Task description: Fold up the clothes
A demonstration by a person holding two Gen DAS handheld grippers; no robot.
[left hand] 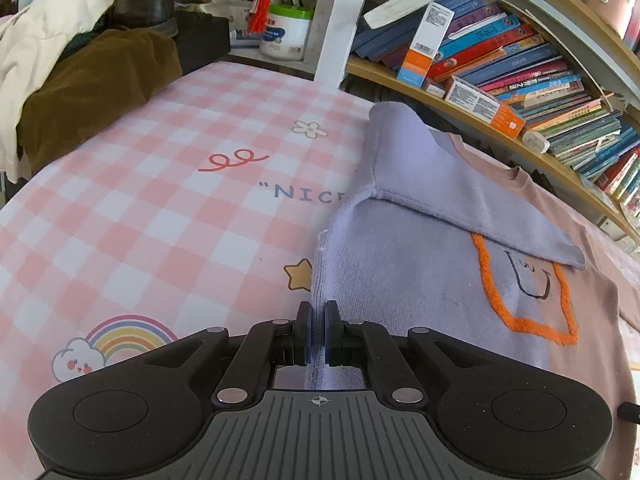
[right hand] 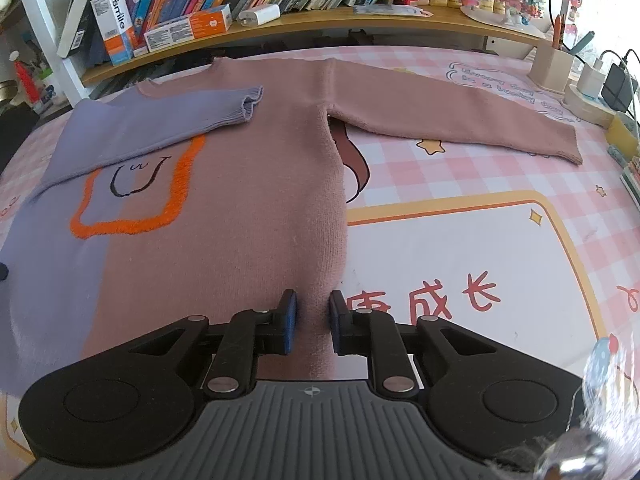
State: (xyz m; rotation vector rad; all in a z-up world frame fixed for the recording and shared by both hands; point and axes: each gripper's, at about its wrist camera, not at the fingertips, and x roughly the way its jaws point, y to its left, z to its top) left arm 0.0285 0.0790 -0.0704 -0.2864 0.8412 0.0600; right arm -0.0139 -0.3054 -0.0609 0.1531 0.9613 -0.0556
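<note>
My left gripper [left hand: 318, 330] has its fingers nearly together, pinching the lilac edge of the sweater [right hand: 248, 184], which lies flat on the pink checked counter [left hand: 160, 220] with its lilac sleeve [right hand: 160, 120] folded across the chest and its pink sleeve [right hand: 452, 120] stretched out. My right gripper [right hand: 313, 326] has its fingers a little apart astride the pink side edge; I cannot tell whether they press it. Close behind, a bookshelf [right hand: 320, 20] borders the counter and piled clothes [left hand: 80, 80] crowd the far left corner, while both grippers' bodies hide the sweater's hem.
</note>
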